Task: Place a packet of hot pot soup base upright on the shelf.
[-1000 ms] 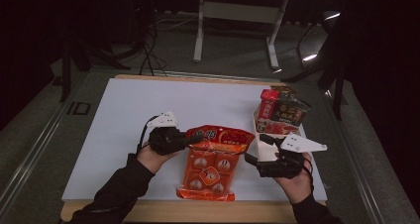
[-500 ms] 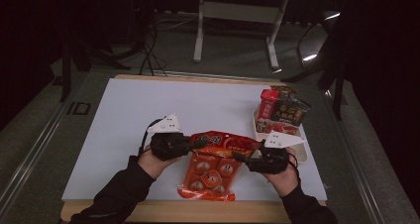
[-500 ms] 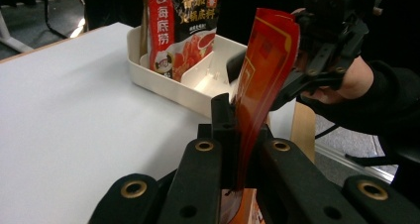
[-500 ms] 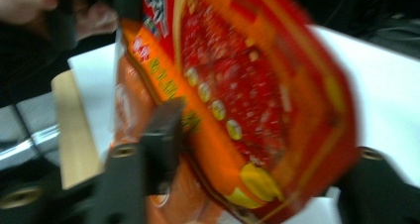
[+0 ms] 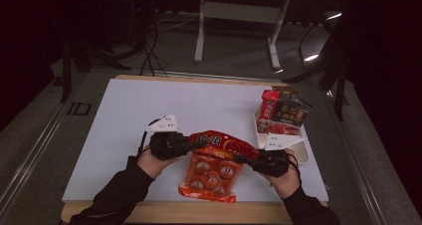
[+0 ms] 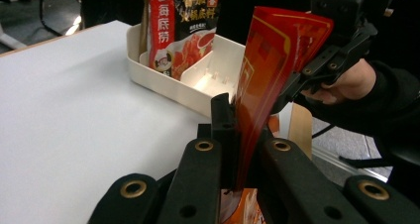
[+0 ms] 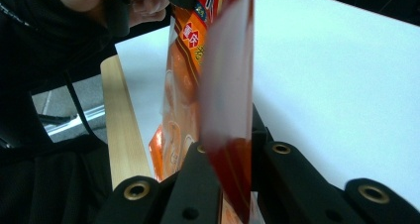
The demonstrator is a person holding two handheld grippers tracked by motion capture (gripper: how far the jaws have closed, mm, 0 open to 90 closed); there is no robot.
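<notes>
Two claws pinch one red bag [image 5: 214, 165]; two packets [image 5: 282, 113] stand in one tray [image 5: 300, 155].

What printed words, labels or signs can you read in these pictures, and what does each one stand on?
"ID": floor left of the table.
"海底捞": red strip on the sauce packet in the white tray.
"番茄火锅底料": same packet, dark top.
Print on the red-orange snack bag: too blurred to read.
</notes>
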